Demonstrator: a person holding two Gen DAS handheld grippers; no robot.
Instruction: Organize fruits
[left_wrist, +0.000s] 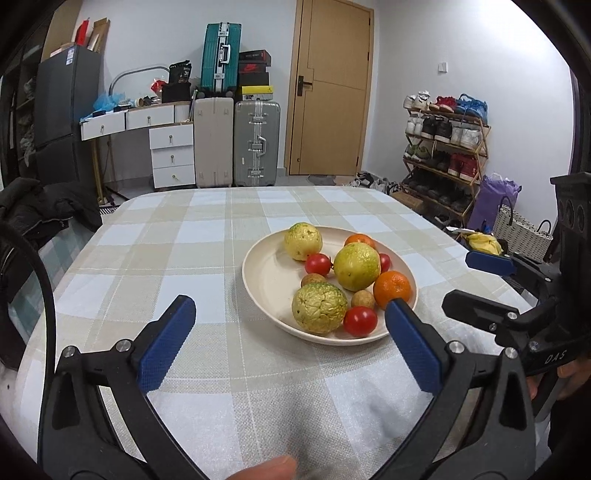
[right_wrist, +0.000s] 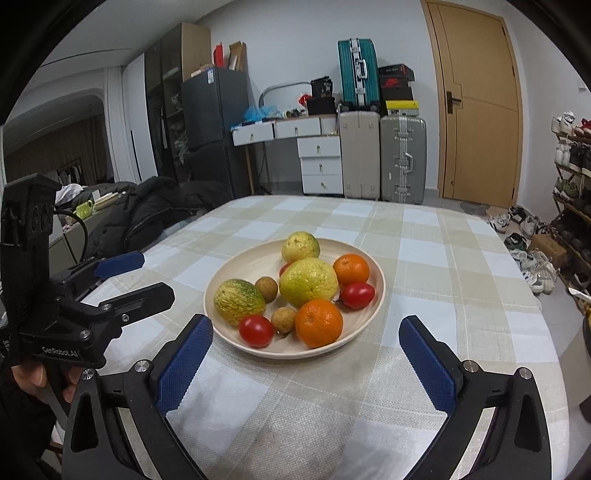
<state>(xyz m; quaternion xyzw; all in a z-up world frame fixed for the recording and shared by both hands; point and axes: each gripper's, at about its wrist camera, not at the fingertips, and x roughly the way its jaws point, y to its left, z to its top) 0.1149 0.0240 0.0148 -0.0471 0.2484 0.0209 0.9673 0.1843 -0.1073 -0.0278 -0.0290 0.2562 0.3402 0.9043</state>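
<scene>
checked tablecloth — three tomatoes, two oranges

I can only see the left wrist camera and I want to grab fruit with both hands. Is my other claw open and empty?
Observer: Yes. The right claw stands wide open, with only the checked tablecloth between its pads.
Operator: Something red peeks out behind the big yellow-green fruit. What is it?
Observer: A whole red tomato. It lies on the plate between the far orange and the near orange.
Operator: Is anything hiding past the black jacket?
Observer: Yes, something small and green that looks like a cup stands beyond it.
</scene>
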